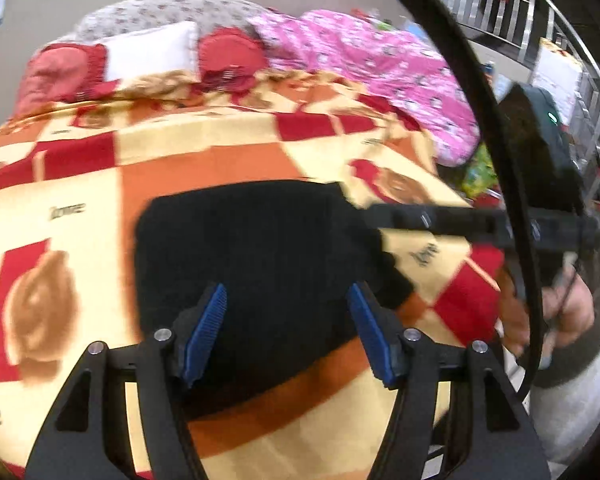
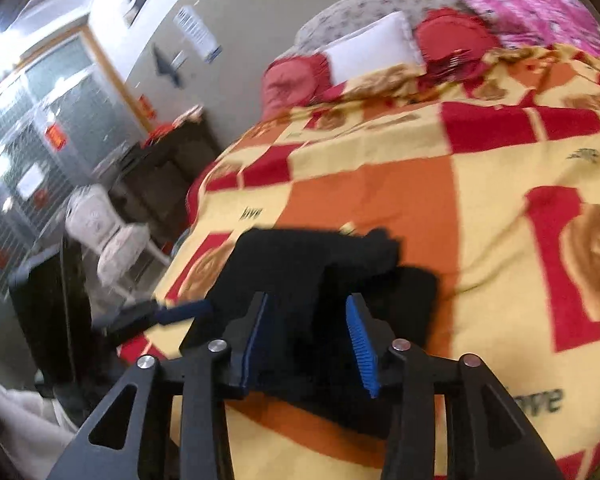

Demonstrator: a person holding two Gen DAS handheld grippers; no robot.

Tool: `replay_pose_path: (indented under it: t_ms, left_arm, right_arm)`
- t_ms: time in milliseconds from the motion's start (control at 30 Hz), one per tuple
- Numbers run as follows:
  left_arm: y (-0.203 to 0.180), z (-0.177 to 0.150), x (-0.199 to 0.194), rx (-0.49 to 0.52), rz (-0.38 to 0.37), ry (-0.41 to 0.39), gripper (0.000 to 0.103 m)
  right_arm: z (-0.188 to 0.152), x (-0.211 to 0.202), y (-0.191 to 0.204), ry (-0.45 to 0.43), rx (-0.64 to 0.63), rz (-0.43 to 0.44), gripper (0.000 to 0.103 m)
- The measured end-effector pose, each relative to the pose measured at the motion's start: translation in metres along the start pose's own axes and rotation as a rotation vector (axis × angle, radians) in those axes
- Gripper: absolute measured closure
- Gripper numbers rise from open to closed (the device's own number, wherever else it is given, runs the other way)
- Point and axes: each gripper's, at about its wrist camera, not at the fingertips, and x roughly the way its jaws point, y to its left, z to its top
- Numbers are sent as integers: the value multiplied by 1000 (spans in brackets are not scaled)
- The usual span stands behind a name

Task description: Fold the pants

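Black pants (image 1: 256,264) lie folded in a compact bundle on a bed with a red, orange and yellow checked blanket (image 1: 204,164). My left gripper (image 1: 286,300) is open, its blue pads above the near edge of the pants, holding nothing. In the right wrist view the pants (image 2: 324,268) lie as a dark heap with a raised fold. My right gripper (image 2: 308,312) is open over them and empty. The right gripper also shows in the left wrist view (image 1: 480,222) beside the pants' right corner. The left gripper's tip shows in the right wrist view (image 2: 172,314).
Red and white pillows (image 1: 148,56) and a pink quilt (image 1: 380,72) lie at the head of the bed. A metal railing (image 1: 540,20) stands on the right. A white chair (image 2: 108,236) and dark furniture (image 2: 164,168) stand left of the bed.
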Motion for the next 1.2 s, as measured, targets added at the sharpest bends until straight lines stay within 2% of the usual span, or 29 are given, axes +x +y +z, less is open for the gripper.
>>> replay_pose_path:
  t_ms: [67,100,133,200,300,400,433,500,600,767,933,1133,1200]
  left_arm:
    - [9,-1,0,-33,18,1,40]
    - [10,-1,0,-39,28,-1,40]
    - [12,-2,0,-40,47,-2,40]
    - [15,-5,-1,-42,76,-4,40]
    - [20,-8,6,-64,68,4,40]
    - [20,-11,14,-59,91,9,40]
    - [19,-11,14,-58,101,11,40]
    - [19,-10,11,-62,99,14,40]
    - [21,-9,9,-80,118,20,40]
    - [22,-5,5,-68,165,6,40]
    - [26,3,5,-56,205,-13,40]
    - [37,8,14,-68,237,-11,40]
    - [42,9,20,-77,238,0,38]
  right_arm:
    - [-3,17,7,45,-25,-33,70]
    - [-6,21,12,59,-57,-68,77]
    - [-9,20,18,67,-93,-96,91]
    - [-17,10,25,67,-123,-112,93]
    - [-35,4,15,92,-106,-194,95]
    - [-42,3,6,80,-56,-167,96]
    - [-42,0,7,80,-54,-169,95]
    - [-40,-7,11,74,-60,-179,88]
    - [-34,-18,18,53,-69,-208,85]
    - [-12,-26,40,-24,-93,-146,56]
    - [3,2,59,2,-146,-112,56]
    - [3,23,45,40,-126,-155,58]
    - [-3,25,35,61,-113,-195,58]
